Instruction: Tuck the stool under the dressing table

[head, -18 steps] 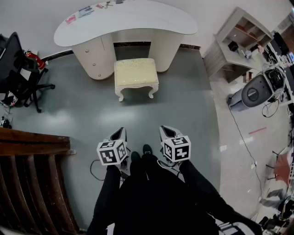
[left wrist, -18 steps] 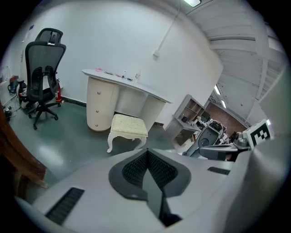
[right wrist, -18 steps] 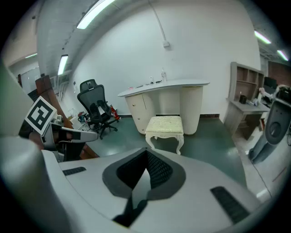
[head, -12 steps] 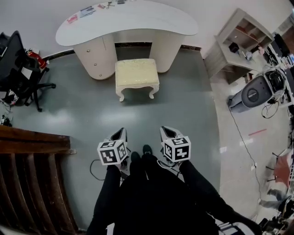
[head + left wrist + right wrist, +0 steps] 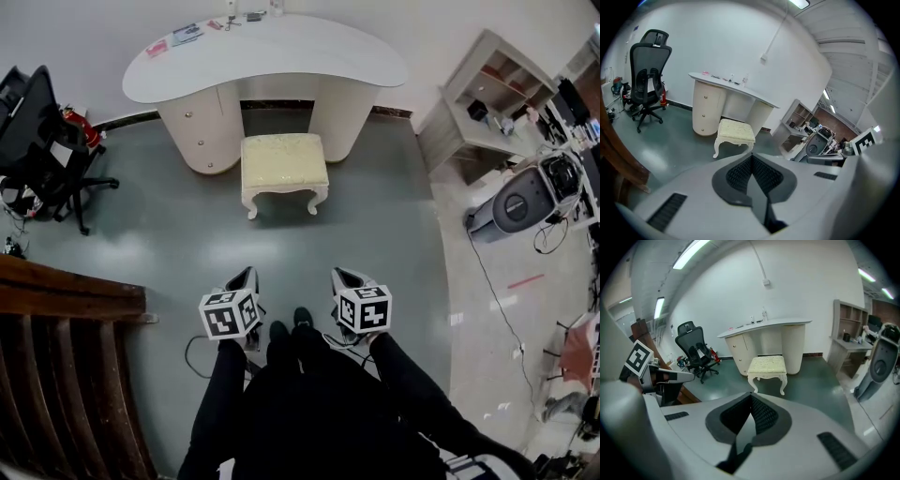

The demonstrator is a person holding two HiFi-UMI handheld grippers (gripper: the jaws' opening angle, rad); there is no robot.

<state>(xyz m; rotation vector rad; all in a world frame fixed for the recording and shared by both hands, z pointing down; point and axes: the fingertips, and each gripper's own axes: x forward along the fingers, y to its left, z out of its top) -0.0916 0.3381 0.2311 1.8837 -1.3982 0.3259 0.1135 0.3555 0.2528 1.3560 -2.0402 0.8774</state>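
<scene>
A cream cushioned stool (image 5: 284,170) with curved white legs stands on the grey floor just in front of the kneehole of a white kidney-shaped dressing table (image 5: 267,58). It also shows in the left gripper view as the stool (image 5: 735,135) and in the right gripper view as the stool (image 5: 767,368). My left gripper (image 5: 246,278) and right gripper (image 5: 341,277) hang side by side well short of the stool, near the person's feet. Both are shut with nothing between the jaws.
A black office chair (image 5: 42,141) stands at the left. A dark wooden railing (image 5: 66,347) lies at the lower left. An open shelf unit (image 5: 487,98) and a grey machine (image 5: 518,199) with cables are at the right.
The stool and dressing table sit slightly lower in the head view than before. The grippers keep their place and stay shut.
</scene>
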